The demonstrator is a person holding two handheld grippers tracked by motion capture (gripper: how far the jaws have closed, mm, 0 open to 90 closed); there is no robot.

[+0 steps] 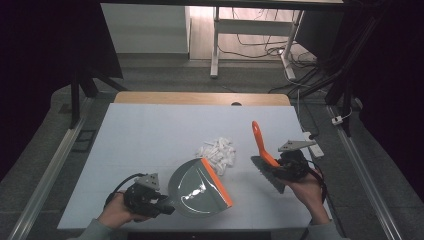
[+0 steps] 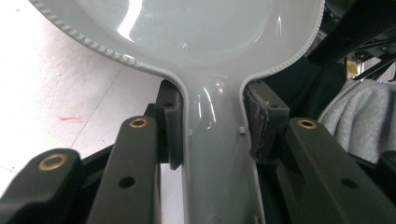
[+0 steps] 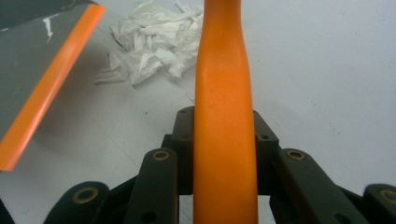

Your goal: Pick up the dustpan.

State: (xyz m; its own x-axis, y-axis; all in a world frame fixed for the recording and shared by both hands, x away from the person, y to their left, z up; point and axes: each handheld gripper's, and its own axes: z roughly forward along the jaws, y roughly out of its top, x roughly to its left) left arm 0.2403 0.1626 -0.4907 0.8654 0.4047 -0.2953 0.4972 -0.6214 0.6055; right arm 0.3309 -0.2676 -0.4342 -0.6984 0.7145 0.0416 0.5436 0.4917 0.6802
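The left gripper pinches the light, stiff dustpan by its slick handle, the right gripper pinches the brush handle; paper scraps lie at the dustpan's 1 o'clock on the tabletop.

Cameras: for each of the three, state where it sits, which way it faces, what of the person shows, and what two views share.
High view: above the person's side, facing forward and down on the table; both forearms, left gripper, right gripper.
Left gripper view: on the left gripper, looking along the jaws shut on the dustpan handle; a grey sleeve.
Right gripper view: on the right gripper, jaws shut on the brush handle.
Shared: paper scraps in the high and right gripper views.
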